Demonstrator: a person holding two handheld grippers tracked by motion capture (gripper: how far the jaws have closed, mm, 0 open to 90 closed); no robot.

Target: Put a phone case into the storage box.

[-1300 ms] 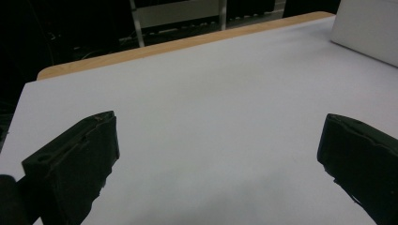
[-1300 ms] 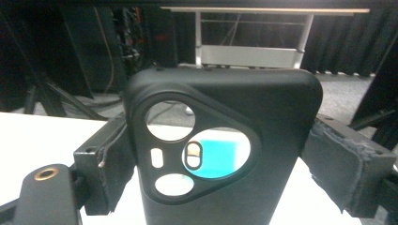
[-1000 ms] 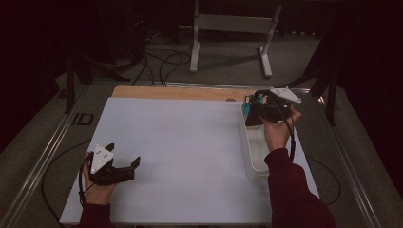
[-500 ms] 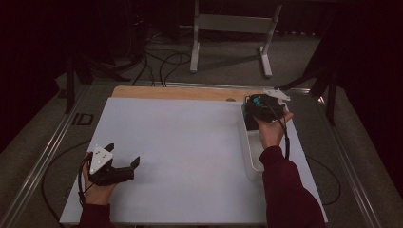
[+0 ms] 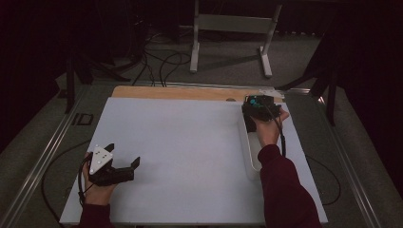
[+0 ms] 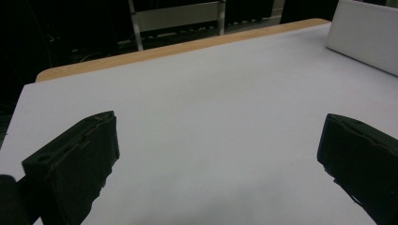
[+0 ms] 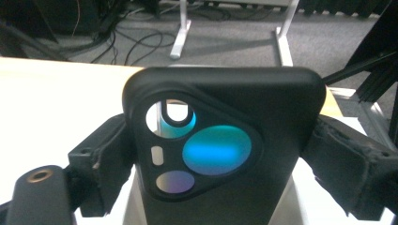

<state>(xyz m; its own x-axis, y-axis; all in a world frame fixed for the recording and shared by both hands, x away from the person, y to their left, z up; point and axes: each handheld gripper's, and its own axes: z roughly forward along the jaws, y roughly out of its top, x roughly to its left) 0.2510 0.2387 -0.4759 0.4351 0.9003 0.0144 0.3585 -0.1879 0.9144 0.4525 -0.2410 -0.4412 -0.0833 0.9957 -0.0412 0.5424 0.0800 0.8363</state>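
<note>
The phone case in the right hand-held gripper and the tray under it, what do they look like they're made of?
The phone case looks like matte black soft plastic or silicone: dull, even surface, rounded edges, moulded camera cut-out. It can't be told which. The tray looks like white plastic: thin, smooth walls and rounded corners. The right hand-held gripper clamps the case between black jaws.

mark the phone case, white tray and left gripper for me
phone case (image 7: 263,117): right gripper view, flat back beside the camera cutout.
white tray (image 5: 250,161): high view, left wall.
left gripper (image 5: 124,161): high view, gap between its open jaw tips.
</note>
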